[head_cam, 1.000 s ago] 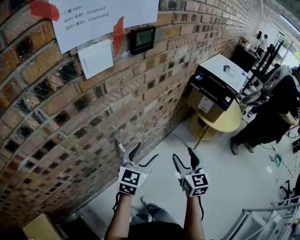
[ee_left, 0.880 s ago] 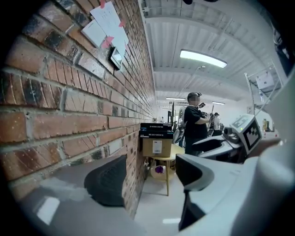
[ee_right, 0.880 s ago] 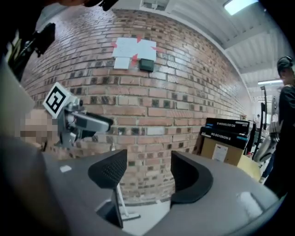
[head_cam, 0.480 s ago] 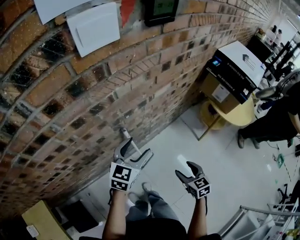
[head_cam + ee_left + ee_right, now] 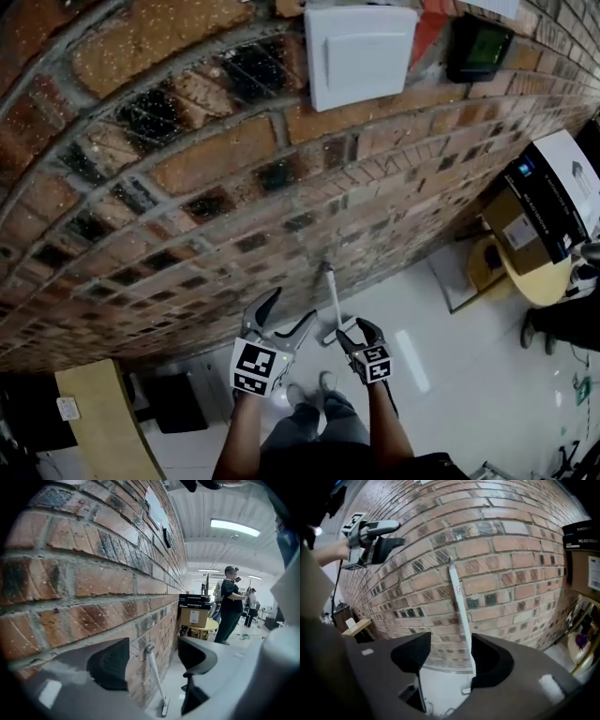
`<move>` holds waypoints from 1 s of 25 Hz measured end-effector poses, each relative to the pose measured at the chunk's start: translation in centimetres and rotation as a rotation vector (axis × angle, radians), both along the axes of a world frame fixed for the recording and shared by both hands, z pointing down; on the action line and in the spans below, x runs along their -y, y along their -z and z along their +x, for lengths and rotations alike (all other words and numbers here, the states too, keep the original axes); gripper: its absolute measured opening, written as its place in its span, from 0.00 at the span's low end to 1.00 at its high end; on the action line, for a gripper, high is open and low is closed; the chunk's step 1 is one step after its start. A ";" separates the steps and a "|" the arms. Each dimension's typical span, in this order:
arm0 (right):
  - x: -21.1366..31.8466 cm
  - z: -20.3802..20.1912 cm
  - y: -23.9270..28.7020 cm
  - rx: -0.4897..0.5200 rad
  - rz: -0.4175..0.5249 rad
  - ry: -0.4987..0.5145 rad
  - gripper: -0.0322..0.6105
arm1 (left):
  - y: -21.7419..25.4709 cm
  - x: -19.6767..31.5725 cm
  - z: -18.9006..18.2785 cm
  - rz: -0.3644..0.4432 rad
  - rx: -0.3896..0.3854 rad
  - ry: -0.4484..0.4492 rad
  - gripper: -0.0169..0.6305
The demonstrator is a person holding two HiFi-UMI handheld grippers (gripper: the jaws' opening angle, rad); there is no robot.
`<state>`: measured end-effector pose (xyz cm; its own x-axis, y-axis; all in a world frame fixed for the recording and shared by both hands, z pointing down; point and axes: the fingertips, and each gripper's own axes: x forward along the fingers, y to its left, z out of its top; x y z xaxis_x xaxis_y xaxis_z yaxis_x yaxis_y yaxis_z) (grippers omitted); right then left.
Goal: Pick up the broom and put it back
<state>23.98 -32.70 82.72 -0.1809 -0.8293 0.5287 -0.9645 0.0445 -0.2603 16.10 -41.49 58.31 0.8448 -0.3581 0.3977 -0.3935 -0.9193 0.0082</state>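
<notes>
Released, the right claw (image 5: 447, 660) is hovering in front of the brick wall (image 5: 187, 169). Its jaws have just been closing but are standing apart. The broom (image 5: 459, 597) is showing between them, its white handle running close along the inner edge of one jaw and leaving a clear gap to the other. No pad is visibly pressing on it.

The broom (image 5: 333, 298) is leaning nearly upright against the brick wall, its head resting on the floor (image 5: 422, 347) at the wall's foot. From the head view, the right claw (image 5: 361, 330) is sitting just beside the lower part of the handle, on the side away from the wall.

Also released, the left claw (image 5: 292, 307) is holding its jaws wide with nothing gripped. It is hanging near the wall, apart from the broom. In its own view the left claw (image 5: 151, 660) is framing the broom (image 5: 154, 677) further along the wall.

High on the wall a white switch plate (image 5: 361, 56) is sitting beside a black display (image 5: 478, 47). Further along the wall, cardboard boxes (image 5: 194, 613) are resting on a round desk (image 5: 201, 625), and a person (image 5: 229, 606) is standing next to it.
</notes>
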 end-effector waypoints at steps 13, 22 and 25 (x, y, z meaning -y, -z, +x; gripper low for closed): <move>13.9 1.3 -0.5 0.012 -0.022 0.001 0.40 | 1.6 1.4 -8.9 -0.002 -0.005 0.201 0.55; 11.3 0.5 0.6 -0.104 -0.091 0.022 0.22 | 4.7 1.5 -11.1 0.040 -0.069 0.255 0.55; 8.3 -0.1 0.6 -0.112 -0.112 0.024 0.22 | 5.5 1.1 -11.4 0.053 -0.082 0.257 0.55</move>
<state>23.88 -41.05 82.16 -0.1345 -0.7601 0.6357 -0.9868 0.0446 -0.1555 4.69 -42.64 52.81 0.7523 -0.5830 0.3069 -0.6137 -0.7896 0.0045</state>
